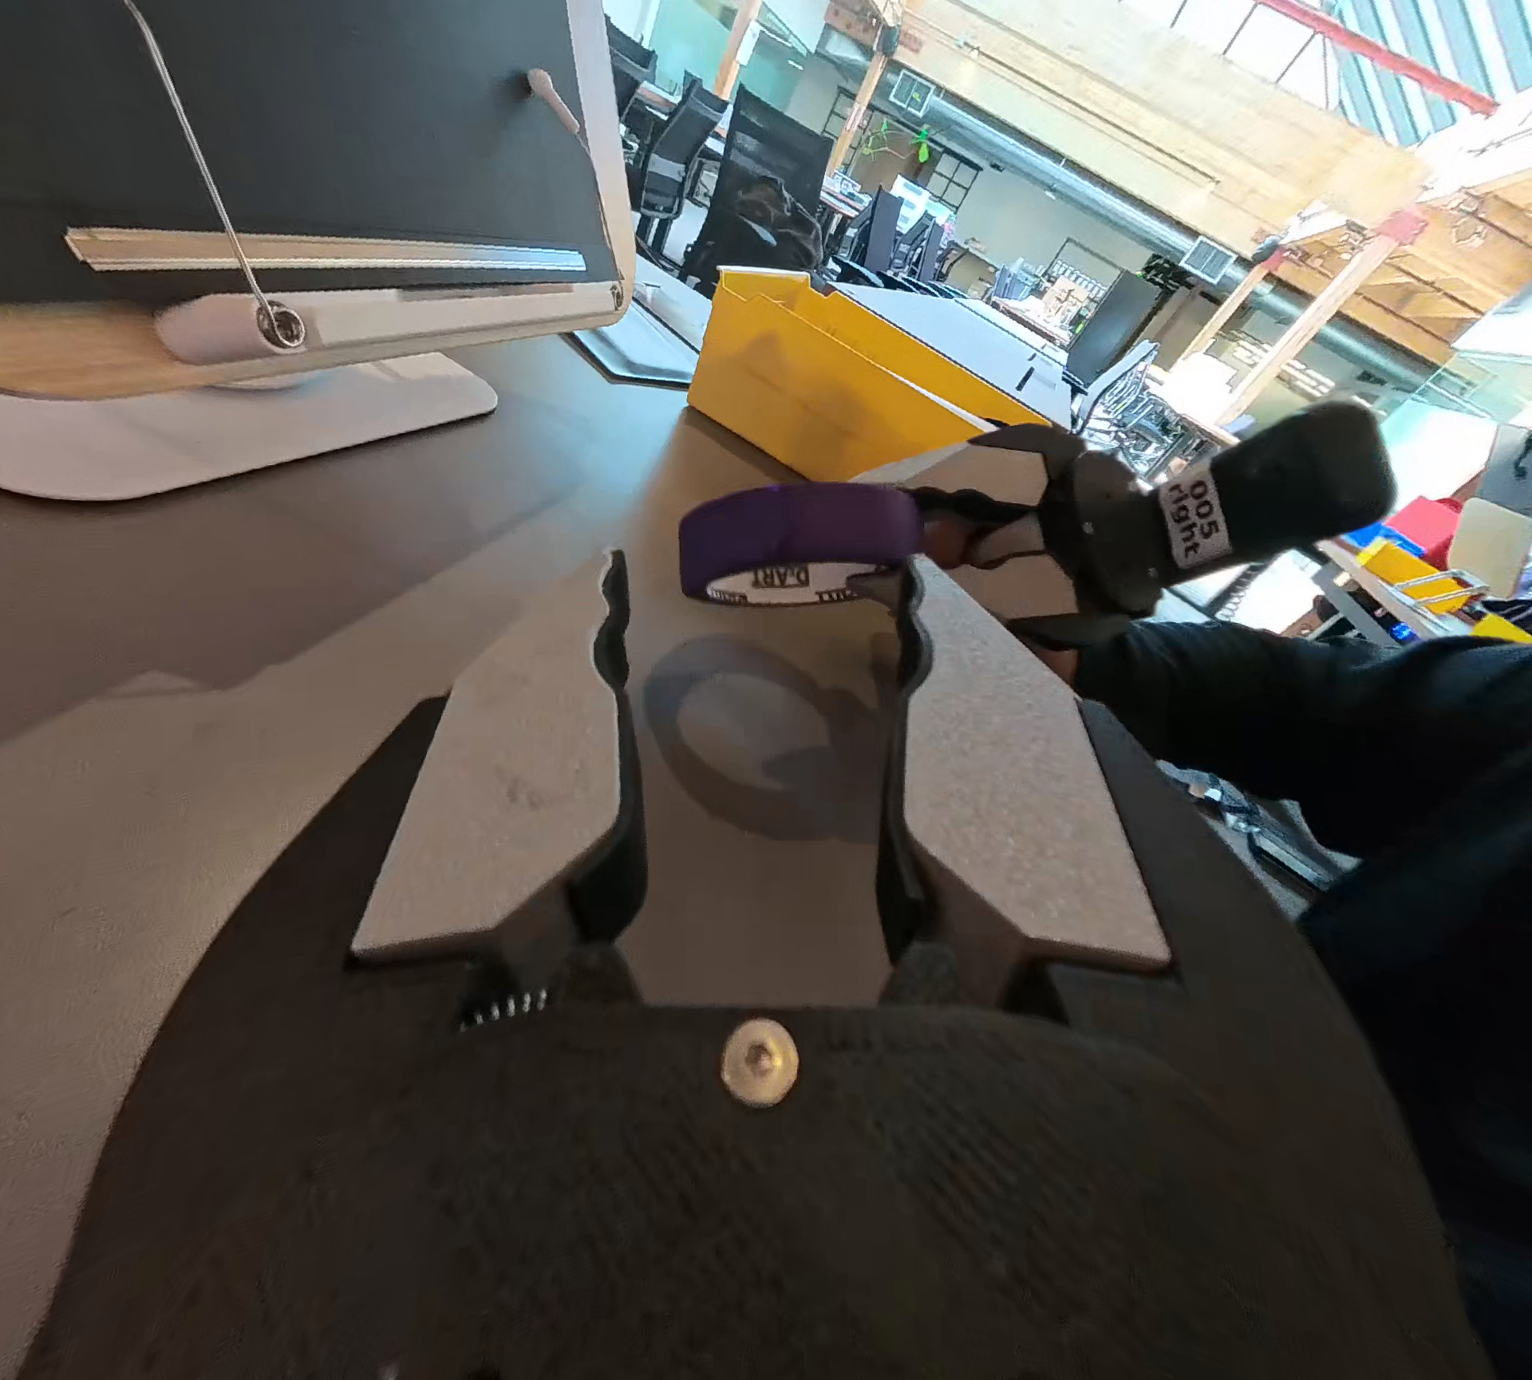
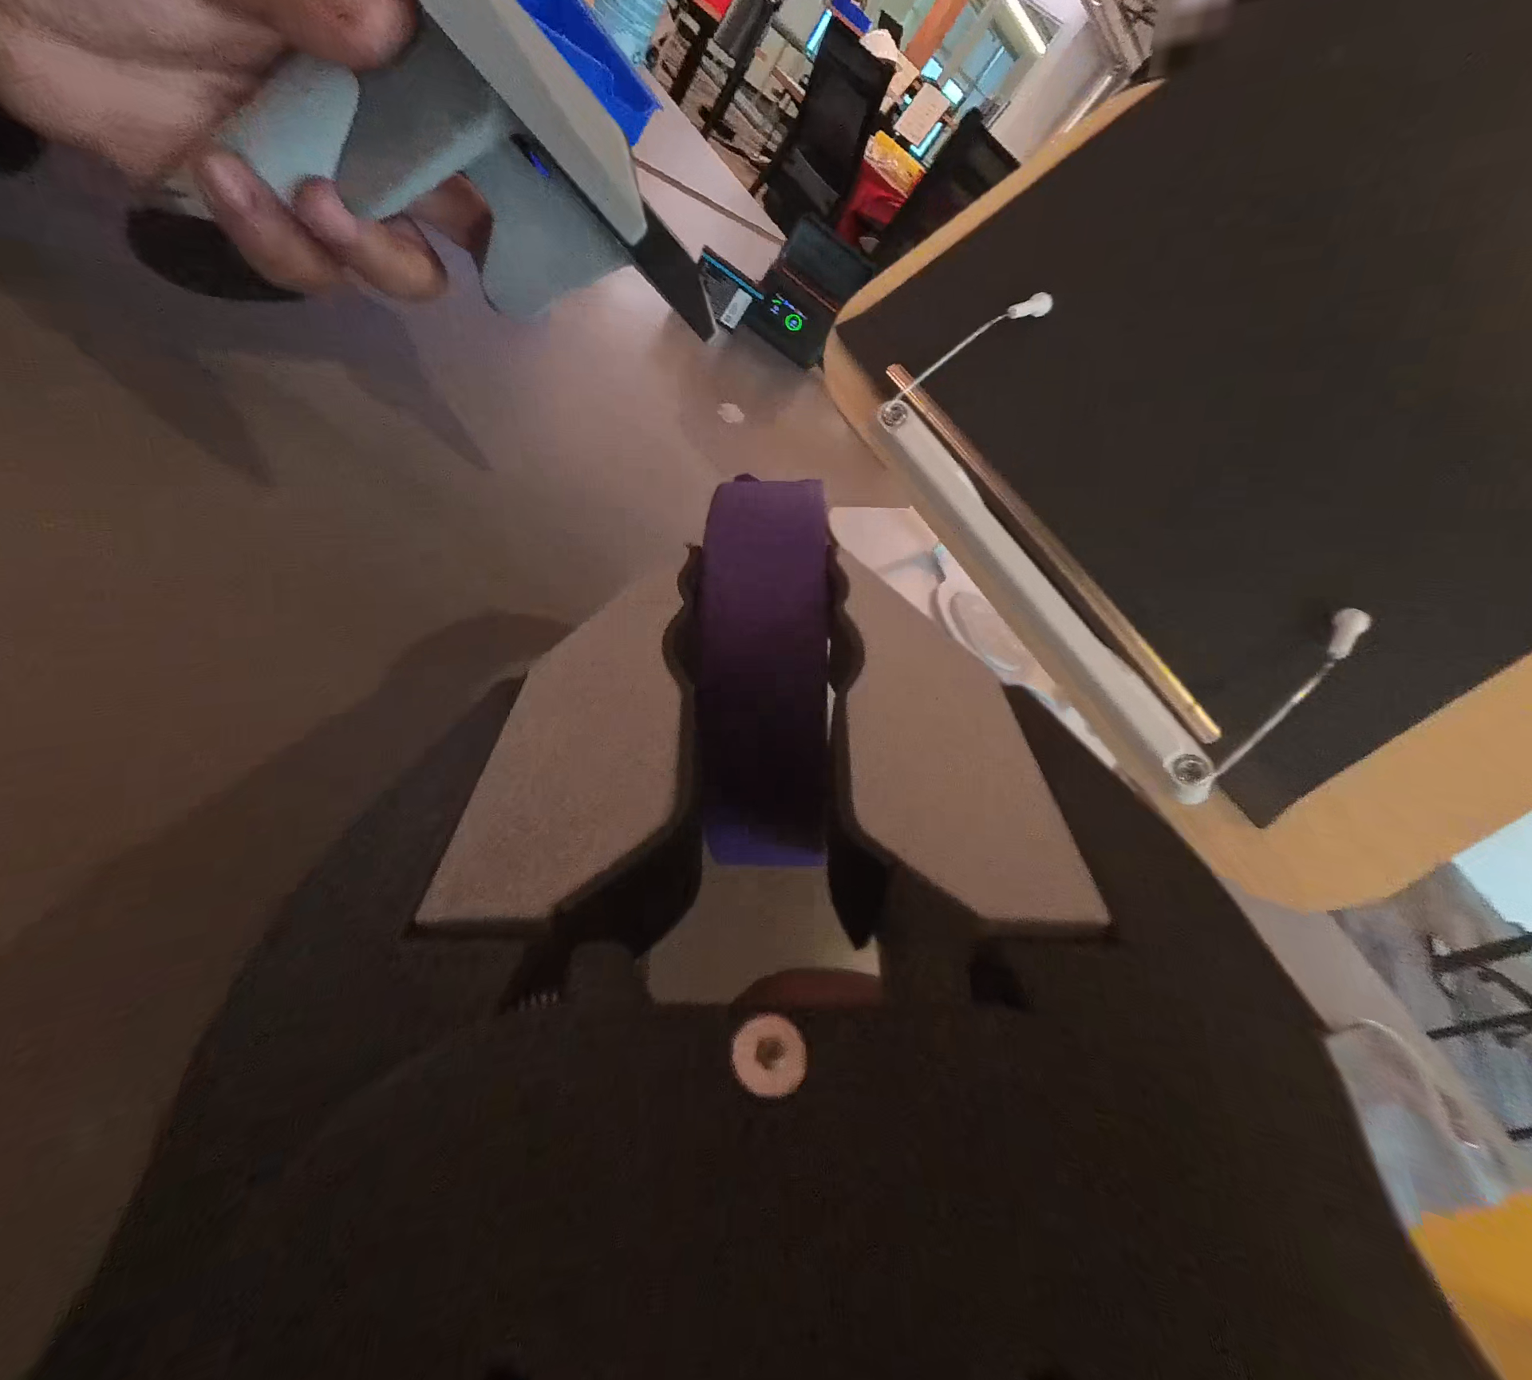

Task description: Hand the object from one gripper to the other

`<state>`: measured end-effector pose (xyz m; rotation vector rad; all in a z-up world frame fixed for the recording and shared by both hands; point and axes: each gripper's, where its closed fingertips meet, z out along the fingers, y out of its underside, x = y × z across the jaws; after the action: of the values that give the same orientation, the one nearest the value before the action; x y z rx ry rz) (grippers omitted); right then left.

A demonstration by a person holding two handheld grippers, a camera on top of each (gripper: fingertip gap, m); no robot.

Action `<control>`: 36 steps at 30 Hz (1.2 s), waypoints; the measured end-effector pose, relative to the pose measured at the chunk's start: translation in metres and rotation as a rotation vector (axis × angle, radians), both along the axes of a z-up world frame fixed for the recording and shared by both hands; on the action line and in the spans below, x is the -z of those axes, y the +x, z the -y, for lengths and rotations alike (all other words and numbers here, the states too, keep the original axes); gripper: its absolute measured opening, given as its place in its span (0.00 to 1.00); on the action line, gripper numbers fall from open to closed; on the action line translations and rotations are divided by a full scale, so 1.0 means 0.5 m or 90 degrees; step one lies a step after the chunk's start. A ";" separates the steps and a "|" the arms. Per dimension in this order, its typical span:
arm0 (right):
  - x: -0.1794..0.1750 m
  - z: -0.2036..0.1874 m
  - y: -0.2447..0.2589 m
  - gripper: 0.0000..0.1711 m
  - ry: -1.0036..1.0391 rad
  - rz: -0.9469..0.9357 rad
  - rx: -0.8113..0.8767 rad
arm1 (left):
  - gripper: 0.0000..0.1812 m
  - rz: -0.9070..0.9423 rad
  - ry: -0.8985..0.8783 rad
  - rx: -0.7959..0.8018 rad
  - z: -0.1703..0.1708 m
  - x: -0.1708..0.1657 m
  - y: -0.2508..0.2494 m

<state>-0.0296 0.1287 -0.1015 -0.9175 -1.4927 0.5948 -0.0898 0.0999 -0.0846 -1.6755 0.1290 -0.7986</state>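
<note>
Right now I'm gripping the purple tape roll (image 2: 763, 661) in my right gripper (image 2: 761, 578), centre frame; my left gripper (image 1: 758, 594) is gaping empty just below the roll.

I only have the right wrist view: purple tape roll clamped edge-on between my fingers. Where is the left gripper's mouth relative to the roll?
Observer: In the left wrist view the left gripper is open, and the purple tape roll hangs just beyond its fingertips, not yet between them.
Operator: Is the roll resting on the table?
Observer: No. It is held above the table, with its ring-shaped shadow on the surface below.
Operator: Anything behind the roll on that side?
Observer: A yellow bin sits on the table past it.
Operator: And my grip?
Observer: The right gripper holds the roll's far edge, leaving the near side free.
</note>
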 end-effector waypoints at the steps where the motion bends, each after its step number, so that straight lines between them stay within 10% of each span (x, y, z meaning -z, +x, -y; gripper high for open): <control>1: 0.000 -0.007 0.001 0.14 0.022 0.002 0.013 | 0.35 0.010 -0.004 0.004 0.002 0.000 0.002; 16: 0.030 0.087 -0.022 0.14 0.563 0.039 0.056 | 0.42 0.249 -0.102 0.151 0.023 -0.005 0.083; 19: 0.033 0.103 -0.021 0.15 0.611 0.033 0.051 | 0.03 0.249 -0.073 0.117 0.015 -0.025 0.068; 21: 0.032 0.108 -0.019 0.15 0.616 0.030 0.045 | 0.00 0.233 -0.067 0.097 0.006 -0.029 0.058; 29: 0.012 0.078 -0.002 0.14 0.676 0.002 0.066 | 0.33 0.145 -0.175 0.072 -0.028 -0.011 0.025; 36: -0.008 0.096 -0.003 0.14 0.678 -0.042 0.049 | 0.37 0.083 -0.216 0.126 -0.045 0.021 0.091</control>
<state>-0.0312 0.0806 -0.0973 -0.1117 -1.4246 -0.2524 -0.0441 0.1223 -0.0953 -1.9425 0.0714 -1.1248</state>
